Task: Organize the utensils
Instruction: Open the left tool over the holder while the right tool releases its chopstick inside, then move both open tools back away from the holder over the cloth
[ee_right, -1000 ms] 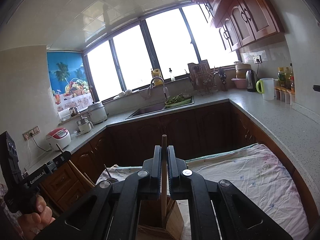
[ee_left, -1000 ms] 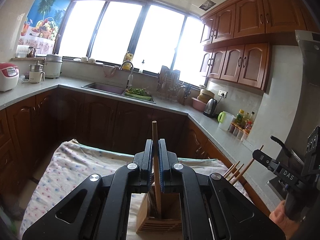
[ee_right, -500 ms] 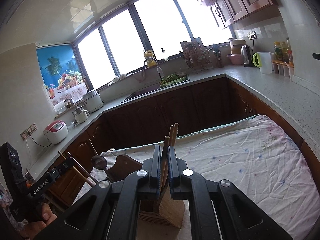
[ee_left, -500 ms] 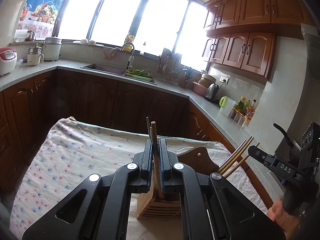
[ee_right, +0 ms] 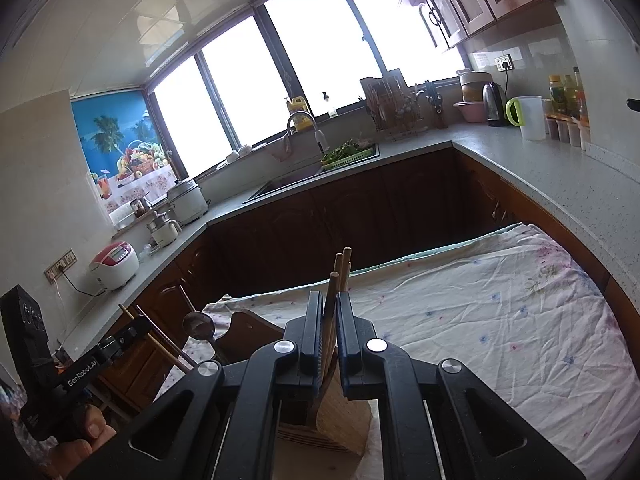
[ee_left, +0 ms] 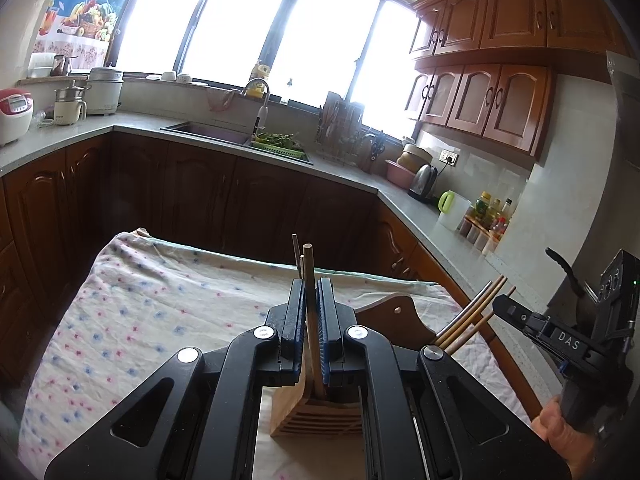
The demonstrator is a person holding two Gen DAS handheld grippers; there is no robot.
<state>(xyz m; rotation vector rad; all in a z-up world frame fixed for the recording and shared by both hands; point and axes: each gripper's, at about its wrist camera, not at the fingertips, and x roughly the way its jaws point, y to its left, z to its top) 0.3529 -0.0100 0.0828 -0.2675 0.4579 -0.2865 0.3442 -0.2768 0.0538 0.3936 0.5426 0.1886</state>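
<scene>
My left gripper (ee_left: 311, 322) is shut on a wooden chopstick (ee_left: 309, 276) whose lower end stands in a slatted wooden utensil holder (ee_left: 316, 414) on the cloth-covered table (ee_left: 152, 304). My right gripper (ee_right: 329, 330) is shut on another wooden chopstick (ee_right: 332, 300) over the same holder (ee_right: 340, 420), beside several chopsticks (ee_right: 344, 264) standing in it. More chopsticks (ee_left: 472, 318) lean out at the right of the left wrist view. A metal spoon (ee_right: 199, 326) stands at the left of the right wrist view.
A wooden cutting board (ee_left: 396, 314) lies behind the holder. The floral cloth (ee_right: 500, 304) covers the table. Dark cabinets and a grey countertop (ee_left: 248, 148) with a sink surround it. Each view shows the other hand-held gripper at its edge (ee_left: 580, 344).
Both grippers have come down and tilted toward the table, lowering their chopsticks into the holder. More of the cloth, the cutting board and the holder's contents now show.
</scene>
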